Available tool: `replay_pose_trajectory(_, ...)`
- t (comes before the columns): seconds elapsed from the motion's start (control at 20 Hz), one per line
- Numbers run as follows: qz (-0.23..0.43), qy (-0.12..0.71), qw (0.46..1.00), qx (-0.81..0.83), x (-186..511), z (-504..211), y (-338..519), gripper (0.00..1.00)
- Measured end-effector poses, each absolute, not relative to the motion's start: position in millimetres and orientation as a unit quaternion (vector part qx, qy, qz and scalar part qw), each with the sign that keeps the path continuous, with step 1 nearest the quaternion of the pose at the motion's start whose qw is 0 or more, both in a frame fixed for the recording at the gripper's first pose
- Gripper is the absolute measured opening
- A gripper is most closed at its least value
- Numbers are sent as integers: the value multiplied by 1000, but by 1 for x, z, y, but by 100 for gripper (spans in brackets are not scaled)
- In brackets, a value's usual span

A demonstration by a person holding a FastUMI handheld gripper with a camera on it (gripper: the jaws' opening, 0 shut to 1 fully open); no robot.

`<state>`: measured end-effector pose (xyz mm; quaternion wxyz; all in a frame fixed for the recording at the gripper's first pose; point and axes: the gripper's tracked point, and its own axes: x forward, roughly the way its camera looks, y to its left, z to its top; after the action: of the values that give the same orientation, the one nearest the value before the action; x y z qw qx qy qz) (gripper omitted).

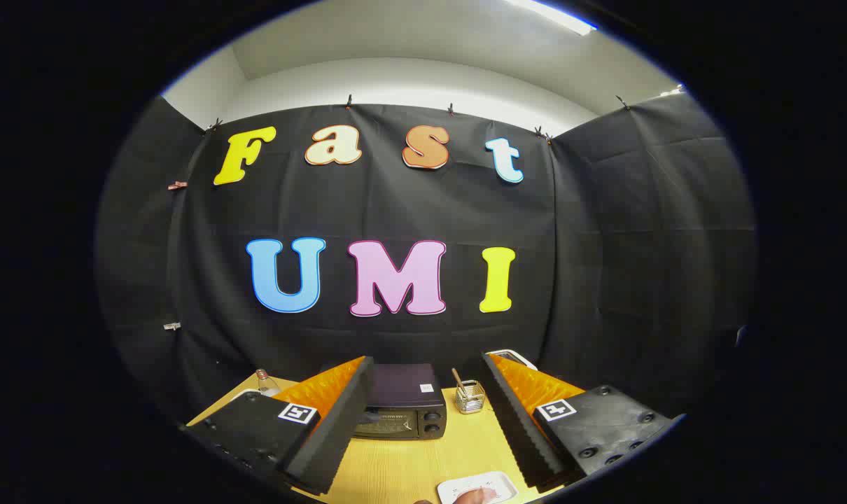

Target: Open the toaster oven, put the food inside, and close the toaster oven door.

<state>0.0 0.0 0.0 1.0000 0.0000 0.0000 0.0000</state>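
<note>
A small dark toaster oven [401, 406] stands on the wooden table [409, 465], beyond my fingers, with its door closed and two knobs on its right side. My gripper [423, 434] is open, held above the table with its fingers spread wide and nothing between them. The left finger [336, 420] overlaps the oven's left side. A white tray [478, 486] lies on the table nearer than the oven, just inside the right finger [514, 427]. A person's fingertip [474, 496] rests on it, and I cannot make out any food on it.
A small glass jar [470, 397] with a stick in it stands right of the oven. A glass bottle [262, 381] is behind the left finger, a white object [511, 357] behind the right finger. Black cloth walls enclose the table.
</note>
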Motion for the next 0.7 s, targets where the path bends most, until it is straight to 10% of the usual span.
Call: replay_pose_trajectory(0.7,24,-20,999,-8,7,5,13,97)
